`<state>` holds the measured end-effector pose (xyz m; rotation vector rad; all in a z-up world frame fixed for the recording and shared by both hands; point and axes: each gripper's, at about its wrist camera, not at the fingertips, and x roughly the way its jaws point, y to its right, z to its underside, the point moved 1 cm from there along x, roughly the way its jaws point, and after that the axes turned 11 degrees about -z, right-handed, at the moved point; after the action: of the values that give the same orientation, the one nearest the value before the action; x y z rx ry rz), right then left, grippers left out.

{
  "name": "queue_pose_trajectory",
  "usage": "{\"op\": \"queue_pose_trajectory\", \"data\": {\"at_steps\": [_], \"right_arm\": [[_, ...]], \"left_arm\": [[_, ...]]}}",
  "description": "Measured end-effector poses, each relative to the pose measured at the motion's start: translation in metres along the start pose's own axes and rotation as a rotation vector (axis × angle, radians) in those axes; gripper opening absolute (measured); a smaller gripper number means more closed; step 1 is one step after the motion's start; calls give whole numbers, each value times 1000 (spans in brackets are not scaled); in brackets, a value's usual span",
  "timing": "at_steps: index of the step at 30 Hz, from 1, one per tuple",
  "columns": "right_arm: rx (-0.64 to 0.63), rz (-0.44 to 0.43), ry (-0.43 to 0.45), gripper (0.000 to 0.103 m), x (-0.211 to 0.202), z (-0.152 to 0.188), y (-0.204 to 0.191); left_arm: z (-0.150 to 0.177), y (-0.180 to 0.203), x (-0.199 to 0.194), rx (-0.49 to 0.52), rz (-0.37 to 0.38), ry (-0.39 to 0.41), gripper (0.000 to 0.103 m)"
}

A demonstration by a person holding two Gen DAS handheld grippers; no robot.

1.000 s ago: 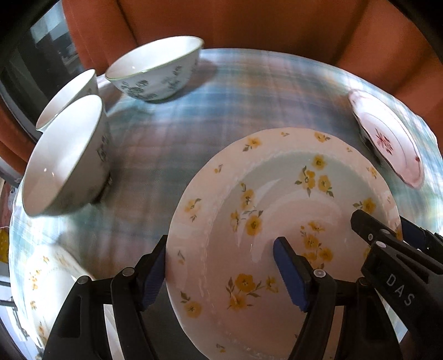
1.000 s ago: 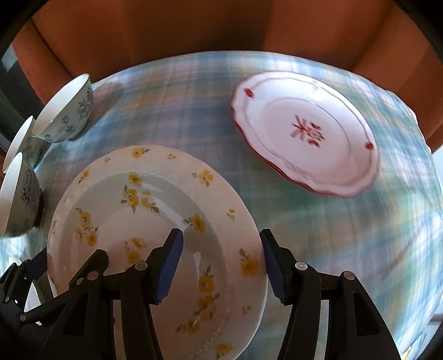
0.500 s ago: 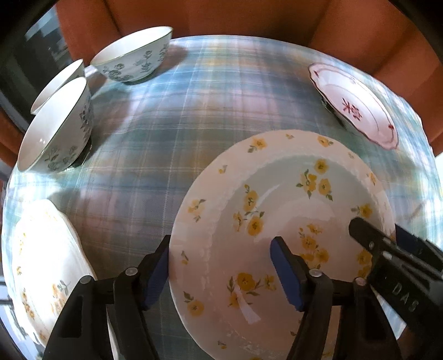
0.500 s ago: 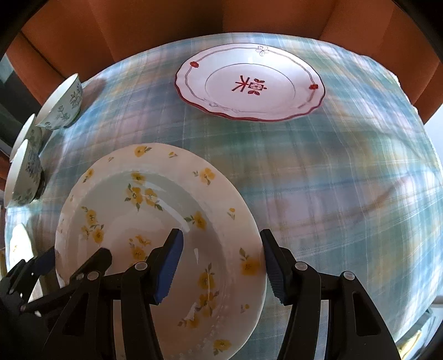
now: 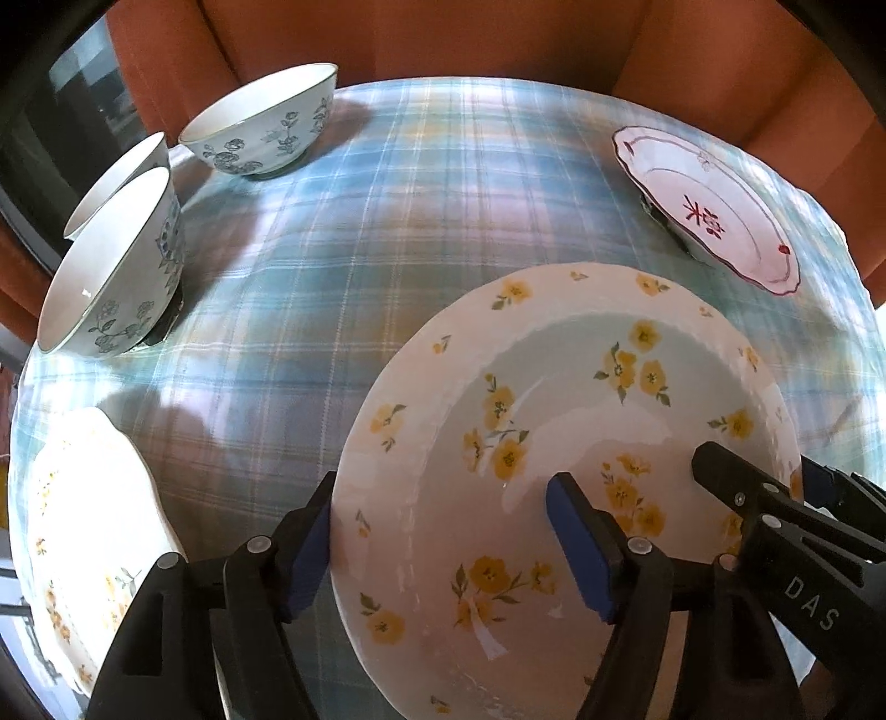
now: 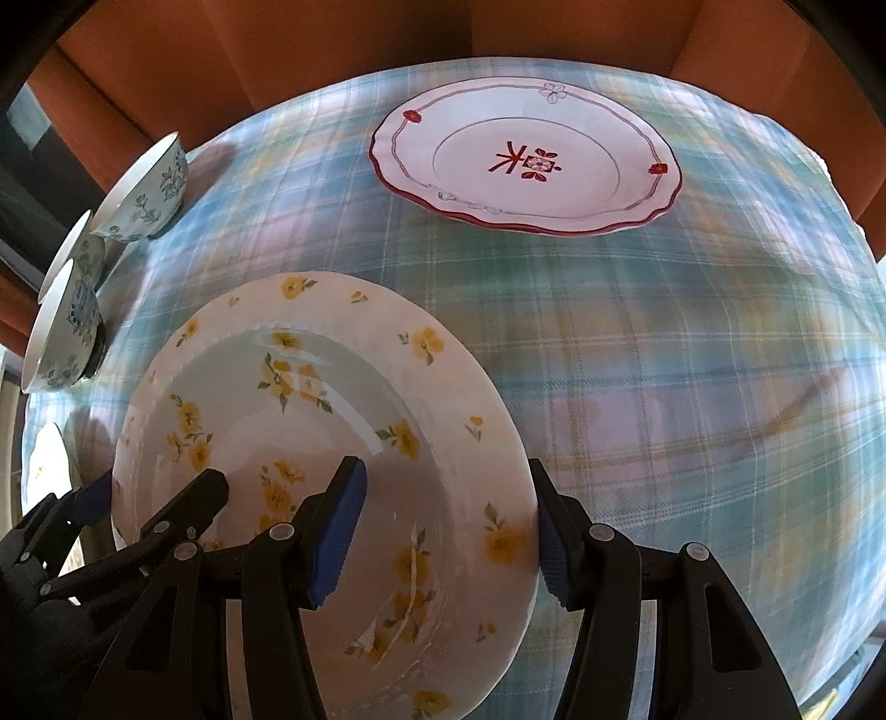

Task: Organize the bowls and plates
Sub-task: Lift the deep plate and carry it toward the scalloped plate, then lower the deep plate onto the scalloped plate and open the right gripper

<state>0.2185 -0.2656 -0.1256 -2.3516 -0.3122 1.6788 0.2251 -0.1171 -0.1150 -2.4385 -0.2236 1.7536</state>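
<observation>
You hold a yellow-flowered plate (image 5: 559, 443) between your two grippers, raised above a table covered in a blue-green plaid tablecloth (image 5: 343, 232). Your left gripper (image 5: 443, 537) straddles the plate's left rim, one blue-padded finger under the outer edge and the other lying on the pale green well, so it is clamped on that rim. Your right gripper (image 6: 443, 537) does the same on the opposite rim, with one pad on the well and the other against the outer edge. Each gripper shows in the other's camera at the far side of the plate.

A red-trimmed plate (image 6: 526, 160) with a red mark at its centre lies flat on the cloth at the far right, well apart from the held plate. Three blue-flowered bowls stand at the far left: the far bowl (image 5: 260, 127) alone near the table's back edge, the near bowl (image 5: 111, 266) closer to you, and a third bowl (image 5: 113, 183) just behind the near one, mostly hidden. A second yellow-flowered plate (image 5: 88, 531) lies on the cloth at the near left, overexposed. An orange-brown upholstered seat (image 5: 443, 39) curves behind the table
</observation>
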Motion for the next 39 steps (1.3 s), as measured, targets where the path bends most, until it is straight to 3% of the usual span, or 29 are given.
{"op": "queue_pose_trajectory", "data": {"at_steps": [8,16,27,39], "right_arm": [[45,47,6,60,-17,4,3],[63,77,55,60,-48,11,-11],[37,103,106,60,-75,21,-65],[-17,107,104,60,-68,33,-140]], "left_arm": [[2,8,-18,57,30,22,73],[5,-14,-49,62,81,70,73],[11,-67,-75,32,125,122,73],[30,-139,-73,-35,128,125,73]]}}
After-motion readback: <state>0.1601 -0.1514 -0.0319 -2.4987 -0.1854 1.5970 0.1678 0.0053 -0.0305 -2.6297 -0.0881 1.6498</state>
